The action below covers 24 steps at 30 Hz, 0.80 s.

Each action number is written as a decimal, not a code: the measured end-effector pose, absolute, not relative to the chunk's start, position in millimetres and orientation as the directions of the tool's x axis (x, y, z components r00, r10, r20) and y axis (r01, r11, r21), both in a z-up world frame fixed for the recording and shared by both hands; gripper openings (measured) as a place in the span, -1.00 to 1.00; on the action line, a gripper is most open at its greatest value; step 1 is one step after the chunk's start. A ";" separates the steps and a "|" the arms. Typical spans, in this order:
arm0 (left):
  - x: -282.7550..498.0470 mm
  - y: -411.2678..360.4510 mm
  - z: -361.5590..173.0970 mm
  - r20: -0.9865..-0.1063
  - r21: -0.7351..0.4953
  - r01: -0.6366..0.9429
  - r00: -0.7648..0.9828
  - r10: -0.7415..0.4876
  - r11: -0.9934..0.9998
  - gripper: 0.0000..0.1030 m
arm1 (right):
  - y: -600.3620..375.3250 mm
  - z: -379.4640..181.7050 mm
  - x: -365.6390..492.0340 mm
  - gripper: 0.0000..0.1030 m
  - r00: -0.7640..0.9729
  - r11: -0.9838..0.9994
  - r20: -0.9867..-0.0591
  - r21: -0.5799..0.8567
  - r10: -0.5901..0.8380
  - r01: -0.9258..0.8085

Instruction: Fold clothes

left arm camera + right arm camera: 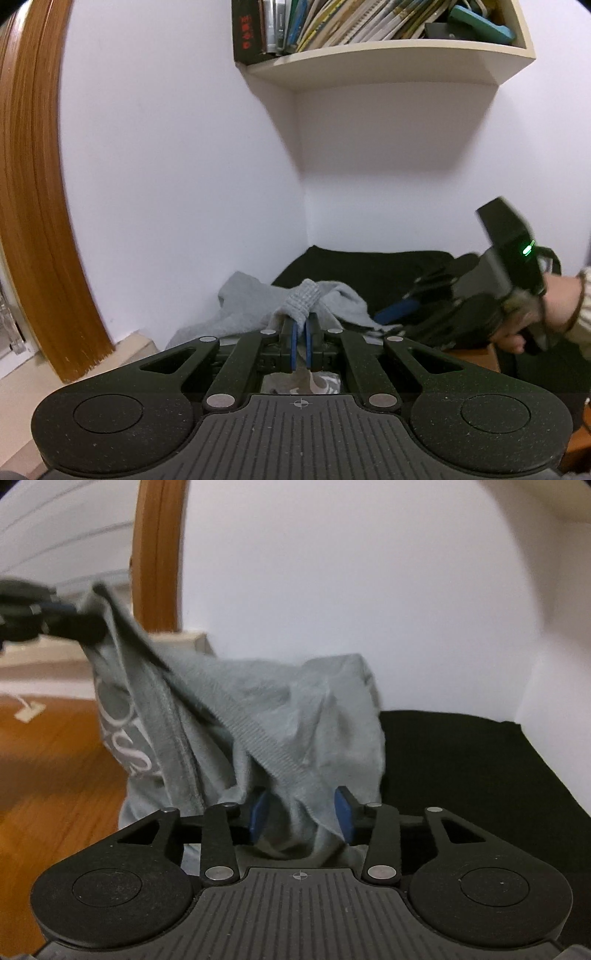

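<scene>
Grey garment lifted at one end, second grab pending.
Left gripper [300, 334] clenched on the ribbed hem of the grey garment [258, 716]; right gripper [301, 814] jaws apart, cloth bunched loose between them over the black surface [480, 760], garment running up-left toward the left gripper.

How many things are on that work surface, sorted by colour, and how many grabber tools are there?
Grey garment: 1
Black cloth covering the surface: 1
Black grabbers with blue pads: 2, the left gripper and the right gripper
Total: 4
</scene>
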<state>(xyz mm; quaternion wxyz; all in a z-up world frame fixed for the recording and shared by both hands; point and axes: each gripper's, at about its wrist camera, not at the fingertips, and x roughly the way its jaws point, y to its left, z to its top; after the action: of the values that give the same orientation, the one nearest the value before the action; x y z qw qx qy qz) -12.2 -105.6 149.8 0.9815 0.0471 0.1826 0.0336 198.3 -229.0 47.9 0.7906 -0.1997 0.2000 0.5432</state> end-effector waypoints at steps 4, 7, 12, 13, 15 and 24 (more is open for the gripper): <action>-13.1 -98.2 152.5 -0.354 0.077 -0.034 0.933 0.059 0.996 -0.91 | -220.4 52.5 199.5 -0.87 0.368 0.363 -0.502 -0.112 0.783 -0.925; -6.2 -91.7 150.0 -0.375 0.066 -0.030 0.926 0.053 0.997 -0.91 | -230.0 76.5 207.2 -0.88 0.433 0.437 -0.396 -0.086 0.810 -0.895; 17.4 -84.9 139.9 -0.421 0.036 -0.003 0.907 0.018 0.999 -0.79 | -239.5 100.3 225.0 -0.88 0.510 0.522 -0.322 -0.053 0.798 -0.851; 21.8 -85.3 137.3 -0.425 0.038 -0.003 0.905 0.019 0.999 -0.70 | -236.6 99.3 228.8 -0.88 0.522 0.535 -0.333 -0.061 0.785 -0.843; 27.4 -87.1 131.5 -0.428 0.043 -0.011 0.903 0.028 0.999 -0.70 | -230.7 97.1 236.4 -0.88 0.547 0.559 -0.354 -0.077 0.759 -0.826; 39.4 -89.8 112.4 -0.452 0.080 -0.060 0.888 0.089 0.995 -0.42 | -235.7 59.4 242.8 -0.57 0.535 0.565 -0.485 -0.098 0.691 -0.819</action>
<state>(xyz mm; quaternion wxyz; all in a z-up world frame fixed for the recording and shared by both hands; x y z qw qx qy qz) 39.4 -89.8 112.4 0.9710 0.0317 0.2340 0.0383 242.8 -235.7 59.4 0.8616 -0.1590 0.2008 0.4383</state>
